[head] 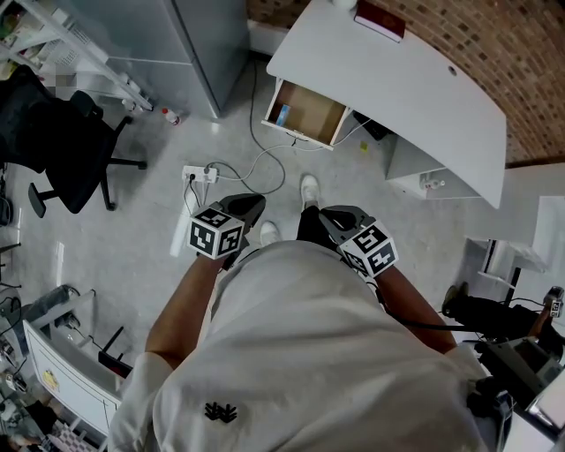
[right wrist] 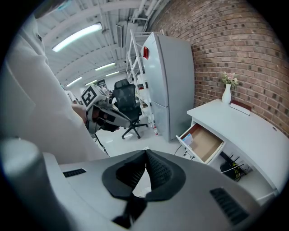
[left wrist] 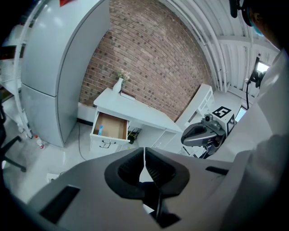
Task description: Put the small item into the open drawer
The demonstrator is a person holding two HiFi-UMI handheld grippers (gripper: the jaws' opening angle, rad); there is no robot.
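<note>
The open drawer (head: 305, 112) of the white desk (head: 415, 88) shows its brown wooden bottom, with a small blue item (head: 282, 115) lying at its left end. The drawer (left wrist: 110, 126) is also in the left gripper view, far ahead of my left gripper (left wrist: 144, 149), which is shut with nothing between its jaws. My right gripper (right wrist: 145, 151) is shut and empty too, and the drawer (right wrist: 205, 143) lies well beyond it to the right. In the head view both grippers, left (head: 243, 207) and right (head: 340, 216), are held close at waist height above the floor.
A tall grey cabinet (head: 194, 44) stands left of the desk. A black office chair (head: 71, 150) is at the left, and a power strip (head: 201, 174) with cables lies on the floor. On the desk are a red book (head: 380, 19) and a white vase (left wrist: 117, 85).
</note>
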